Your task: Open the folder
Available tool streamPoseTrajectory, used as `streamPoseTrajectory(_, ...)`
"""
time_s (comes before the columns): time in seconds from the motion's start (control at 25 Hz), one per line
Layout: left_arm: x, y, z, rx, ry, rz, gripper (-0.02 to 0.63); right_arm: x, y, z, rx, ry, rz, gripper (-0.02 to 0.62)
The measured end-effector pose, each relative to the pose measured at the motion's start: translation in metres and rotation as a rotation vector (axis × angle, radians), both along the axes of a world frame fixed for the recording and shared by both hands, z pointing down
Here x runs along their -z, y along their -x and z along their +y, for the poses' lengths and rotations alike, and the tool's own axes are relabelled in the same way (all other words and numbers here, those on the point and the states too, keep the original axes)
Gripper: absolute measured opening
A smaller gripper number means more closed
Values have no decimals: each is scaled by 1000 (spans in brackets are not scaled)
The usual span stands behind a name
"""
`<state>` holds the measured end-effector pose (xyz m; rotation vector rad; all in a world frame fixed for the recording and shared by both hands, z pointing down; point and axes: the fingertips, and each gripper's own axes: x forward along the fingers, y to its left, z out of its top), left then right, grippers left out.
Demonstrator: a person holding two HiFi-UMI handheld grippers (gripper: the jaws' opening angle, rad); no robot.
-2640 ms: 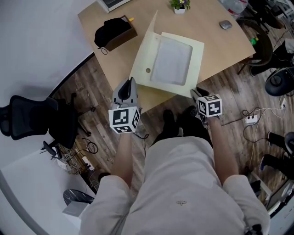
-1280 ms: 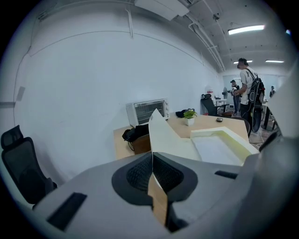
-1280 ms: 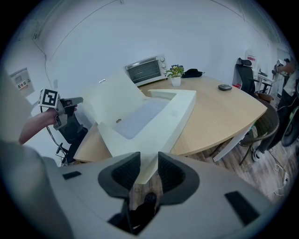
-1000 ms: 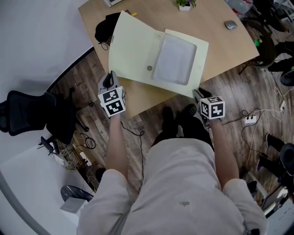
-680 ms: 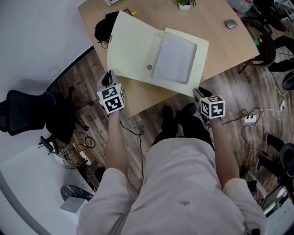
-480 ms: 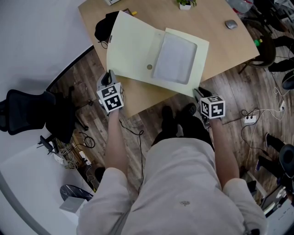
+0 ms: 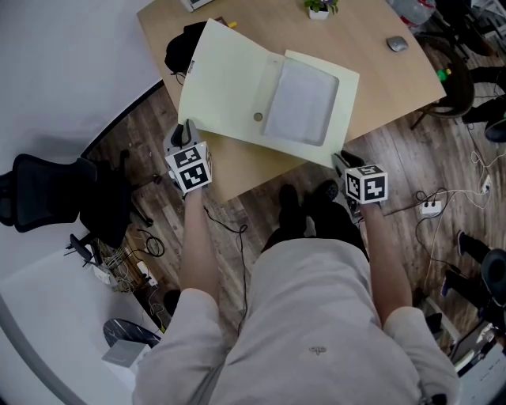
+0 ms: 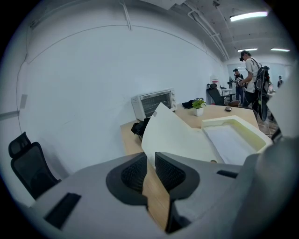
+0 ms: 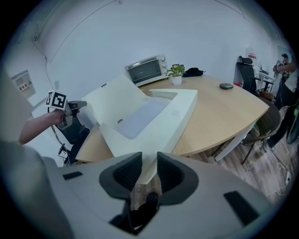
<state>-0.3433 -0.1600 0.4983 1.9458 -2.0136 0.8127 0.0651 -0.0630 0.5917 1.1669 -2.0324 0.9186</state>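
Observation:
The cream folder [image 7: 304, 103] lies open on the wooden table [image 7: 379, 79]. Its cover [image 7: 225, 83] is flipped out to the left, past the table's left edge, and slopes up a little. My left gripper [image 7: 187, 130] is at the cover's near left corner. In the left gripper view its jaws [image 8: 148, 170] are opening: a narrow gap shows, the cover [image 8: 173, 133] corner sits at the fingertips, and the pads do not press it. My right gripper [image 7: 341, 164] is at the folder's near right corner. Its jaws [image 9: 148, 175] are closing, astride that corner of the folder [image 9: 154, 123], with a gap still showing.
A black bag in a box [image 7: 180, 49], a small potted plant [image 7: 318, 8] and a mouse [image 7: 393, 43] sit at the table's far side. A toaster oven [image 9: 147, 70] stands at the back. A black office chair [image 7: 43, 194] is on the floor at left. Other people [image 8: 252, 79] stand far off.
The cover has swung from upright to lying open at the left, and my left gripper moved left with it. Over the last second little shifted. The right gripper stayed at its corner.

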Motion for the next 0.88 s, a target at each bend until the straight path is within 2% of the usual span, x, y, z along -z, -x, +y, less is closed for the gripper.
streamPoseTrajectory(0.28,10,-5,0,-29,-28,-49,114,2,0,0,-15,1,-21,101)
streamPoseTrajectory(0.56,14,-6,1,-39,-34,-55,190,16,4,-6,-15,-42,-15,103)
streamPoseTrajectory(0.88,39,-14,11,-39,-98,-28,199,43,10,-12,1,-102,-10,103)
